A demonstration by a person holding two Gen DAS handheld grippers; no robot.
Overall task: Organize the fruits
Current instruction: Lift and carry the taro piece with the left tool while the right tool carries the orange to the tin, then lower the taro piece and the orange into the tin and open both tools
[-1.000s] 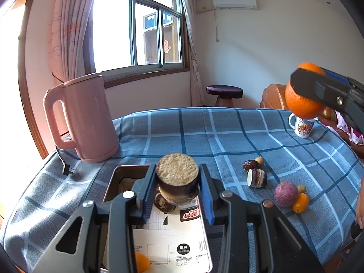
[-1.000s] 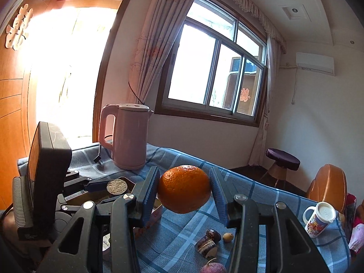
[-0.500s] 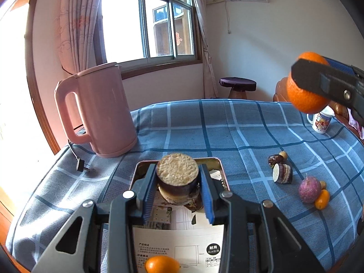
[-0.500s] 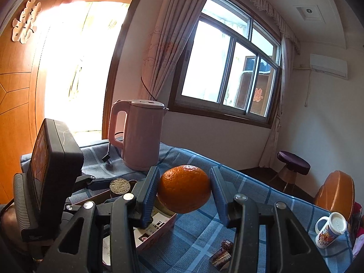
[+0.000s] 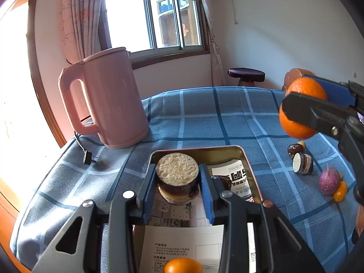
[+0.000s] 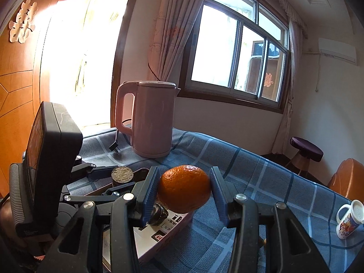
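Now you are holding the left claw [image 5: 177, 188] clenched on a dark round fruit piece [image 5: 176, 177] with a pale, rough cut top, and it is hanging over the far part of the open metal tin [image 5: 248, 159] on the counter [image 5: 204, 118], which is wearing a blue checked cloth. Inside the tin, printed papers [image 5: 182, 243] are lying, and a small orange fruit [image 5: 182, 265] is sitting at its near end. Your right claw [image 6: 184, 190] is grasping an orange [image 6: 184, 188] between its blue pads, in the air above the right edge of the tin. To the right on the cloth, other small fruits are waiting: a cut dark piece [image 5: 302, 163], a purple round fruit [image 5: 329, 180] and a small orange one [image 5: 339, 191] touching it. Far left, a pink kettle [image 5: 107, 100] is standing upright beside the tin.
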